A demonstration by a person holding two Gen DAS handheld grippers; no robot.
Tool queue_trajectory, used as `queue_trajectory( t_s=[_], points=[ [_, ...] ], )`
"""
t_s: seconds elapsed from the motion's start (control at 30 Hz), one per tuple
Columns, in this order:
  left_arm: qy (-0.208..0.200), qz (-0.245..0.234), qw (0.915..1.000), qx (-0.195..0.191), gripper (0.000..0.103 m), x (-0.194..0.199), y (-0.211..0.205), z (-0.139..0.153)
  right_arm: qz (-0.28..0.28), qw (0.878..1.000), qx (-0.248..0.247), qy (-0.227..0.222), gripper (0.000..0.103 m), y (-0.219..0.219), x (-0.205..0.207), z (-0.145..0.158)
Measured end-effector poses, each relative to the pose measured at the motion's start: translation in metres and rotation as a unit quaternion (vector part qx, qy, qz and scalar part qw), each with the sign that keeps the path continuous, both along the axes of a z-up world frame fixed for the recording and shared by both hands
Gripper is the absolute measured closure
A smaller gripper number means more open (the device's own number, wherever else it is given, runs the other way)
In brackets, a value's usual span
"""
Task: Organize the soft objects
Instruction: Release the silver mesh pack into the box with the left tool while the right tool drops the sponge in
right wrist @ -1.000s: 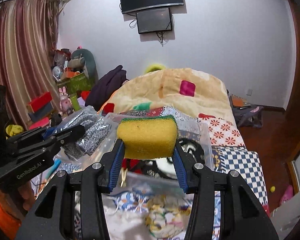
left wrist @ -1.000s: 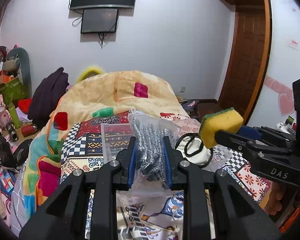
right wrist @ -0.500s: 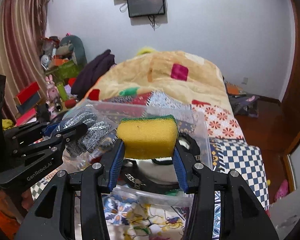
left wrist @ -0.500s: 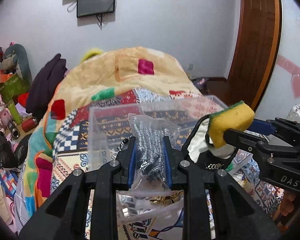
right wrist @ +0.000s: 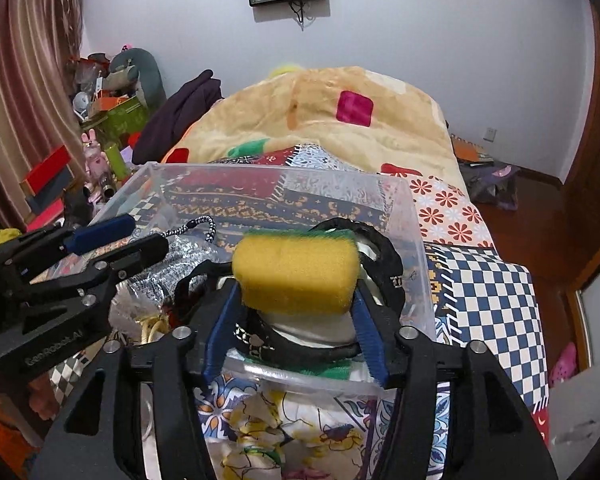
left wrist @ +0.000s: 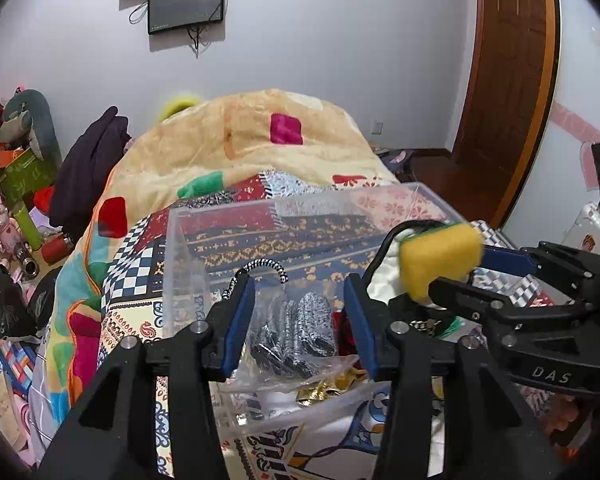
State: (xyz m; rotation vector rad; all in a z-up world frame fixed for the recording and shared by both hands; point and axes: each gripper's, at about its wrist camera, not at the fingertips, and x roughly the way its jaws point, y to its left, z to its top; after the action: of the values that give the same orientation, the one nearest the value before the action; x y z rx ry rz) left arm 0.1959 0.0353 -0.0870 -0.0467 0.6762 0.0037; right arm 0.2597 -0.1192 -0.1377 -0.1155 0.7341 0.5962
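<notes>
left gripper (left wrist: 298, 316) spread apart above bagged scrubber (left wrist: 296, 336) in clear bin (left wrist: 172, 248) | right gripper (right wrist: 296, 312) clamps sponge (right wrist: 296, 270) | release low, inside the walls

Clear plastic bin (left wrist: 180, 240) on the bed, top open: entry from above is free along its far half, centre of the left wrist frame, where only a striped cord (left wrist: 264, 266) loops up. Floor of the bin is crowded: bagged steel scrubbers (left wrist: 296, 332) sit between the spread fingers of the left gripper (left wrist: 300, 320), and a black-and-white bag (right wrist: 340, 332) fills the right side under the sponge (right wrist: 296, 272) in the right gripper (right wrist: 296, 320). The heaped blanket (right wrist: 340, 120) blocks passage behind the bin; the two grippers crowd each other at the near rim, lower centre.
</notes>
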Motion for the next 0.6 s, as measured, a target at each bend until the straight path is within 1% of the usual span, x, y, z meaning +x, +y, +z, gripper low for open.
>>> queue_trajectory(
  t_s=[0.1, 0.17, 0.2, 0.27, 0.33, 0.5, 0.53, 0.6],
  points=[
    [-0.013, 0.000, 0.9999, -0.006, 0.048, -0.010, 0.000, 0.011, -0.002, 1.000, 0.003, -0.008, 0.046, -0.005, -0.005, 0.006],
    [-0.025, -0.001, 0.9997, -0.008, 0.042, -0.019, -0.002, 0.019, -0.003, 1.000, 0.010, -0.015, 0.044, -0.011, -0.009, 0.012],
    [-0.032, -0.001, 0.9994, -0.008, 0.040, -0.025, -0.003, 0.023, -0.004, 1.000, 0.015, -0.020, 0.040, -0.015, -0.013, 0.017],
    [-0.041, -0.004, 0.9991, -0.012, 0.035, -0.034, -0.005, 0.029, -0.007, 0.999, 0.024, -0.030, 0.031, -0.021, -0.018, 0.023],
    [-0.048, -0.008, 0.9987, -0.015, 0.032, -0.044, -0.007, 0.032, -0.012, 0.999, 0.031, -0.043, 0.028, -0.029, -0.027, 0.029],
    [-0.050, -0.019, 0.9985, -0.015, 0.025, -0.065, -0.016, 0.028, -0.018, 0.998, 0.031, -0.061, 0.022, -0.044, -0.047, 0.035],
    [-0.048, -0.021, 0.9985, -0.018, 0.023, -0.069, -0.017, 0.025, -0.019, 0.997, 0.030, -0.063, 0.022, -0.046, -0.051, 0.034],
    [-0.044, -0.023, 0.9985, -0.023, 0.021, -0.076, -0.019, 0.018, -0.019, 0.998, 0.026, -0.061, 0.021, -0.051, -0.057, 0.030]
  ],
)
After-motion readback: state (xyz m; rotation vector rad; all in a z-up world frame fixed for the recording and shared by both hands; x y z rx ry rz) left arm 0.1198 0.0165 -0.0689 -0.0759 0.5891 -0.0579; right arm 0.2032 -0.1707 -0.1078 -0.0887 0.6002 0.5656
